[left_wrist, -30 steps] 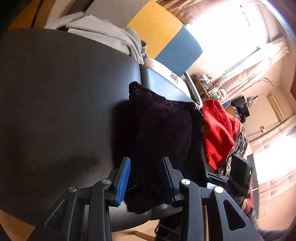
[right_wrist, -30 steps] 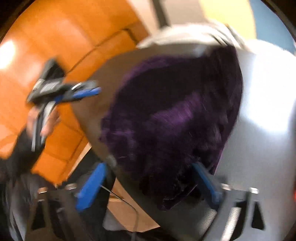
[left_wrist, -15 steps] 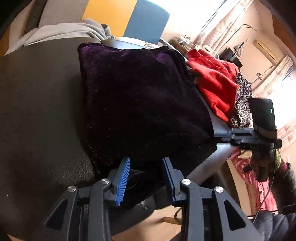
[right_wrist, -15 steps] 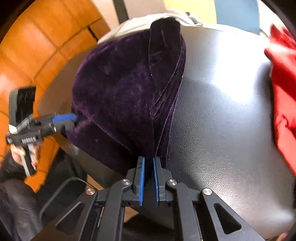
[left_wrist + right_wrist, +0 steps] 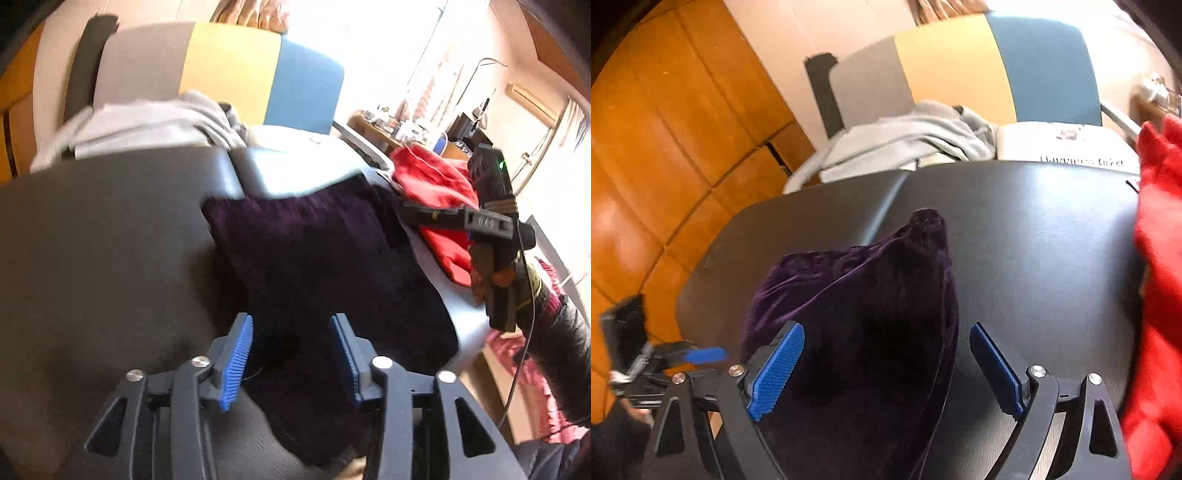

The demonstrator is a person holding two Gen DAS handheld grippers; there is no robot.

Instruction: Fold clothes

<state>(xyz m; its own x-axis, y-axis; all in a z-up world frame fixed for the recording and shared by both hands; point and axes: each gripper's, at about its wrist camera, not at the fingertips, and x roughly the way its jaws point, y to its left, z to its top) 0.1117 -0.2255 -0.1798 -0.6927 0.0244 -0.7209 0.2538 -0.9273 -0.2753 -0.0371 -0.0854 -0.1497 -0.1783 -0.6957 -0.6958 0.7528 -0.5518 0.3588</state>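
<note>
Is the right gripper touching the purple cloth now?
Cannot tell. In the right wrist view the right gripper is open around the purple cloth; contact with its fingers is unclear.

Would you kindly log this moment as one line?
left gripper: open | right gripper: open | purple garment: folded on black table

I see one dark purple velvet garment (image 5: 325,266) folded into a thick pad, lying flat on the black padded table (image 5: 1034,236) near its front edge, one corner poking up; a red garment (image 5: 439,206) heaped just beside it.
</note>
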